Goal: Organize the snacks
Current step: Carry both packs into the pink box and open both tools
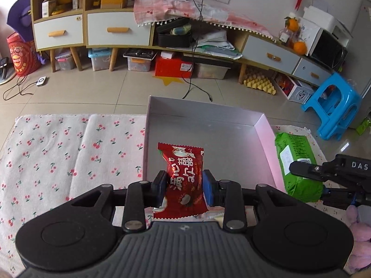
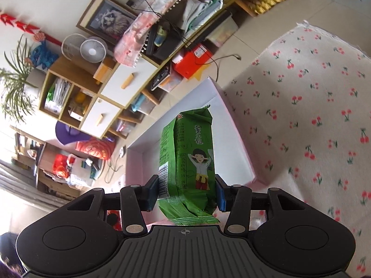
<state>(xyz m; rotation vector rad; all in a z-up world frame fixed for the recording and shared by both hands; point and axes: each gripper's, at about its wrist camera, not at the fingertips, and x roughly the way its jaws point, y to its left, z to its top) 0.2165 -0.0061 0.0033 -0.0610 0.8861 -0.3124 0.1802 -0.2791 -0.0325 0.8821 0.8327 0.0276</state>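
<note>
A cherry-print white cloth covers the surface, beige floor tiles beyond. The left gripper clamps a glossy red snack packet over the shallow open pink-walled cardboard box; the right gripper clenches a green wrapped biscuit pack beside it.

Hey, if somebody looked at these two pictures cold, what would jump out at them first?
Probably the two bright snacks: a red snack packet clamped in the left gripper above the near end of the open box, and a green snack pack clamped in the right gripper. Both hang over the cherry-print cloth that the box sits on.
</note>
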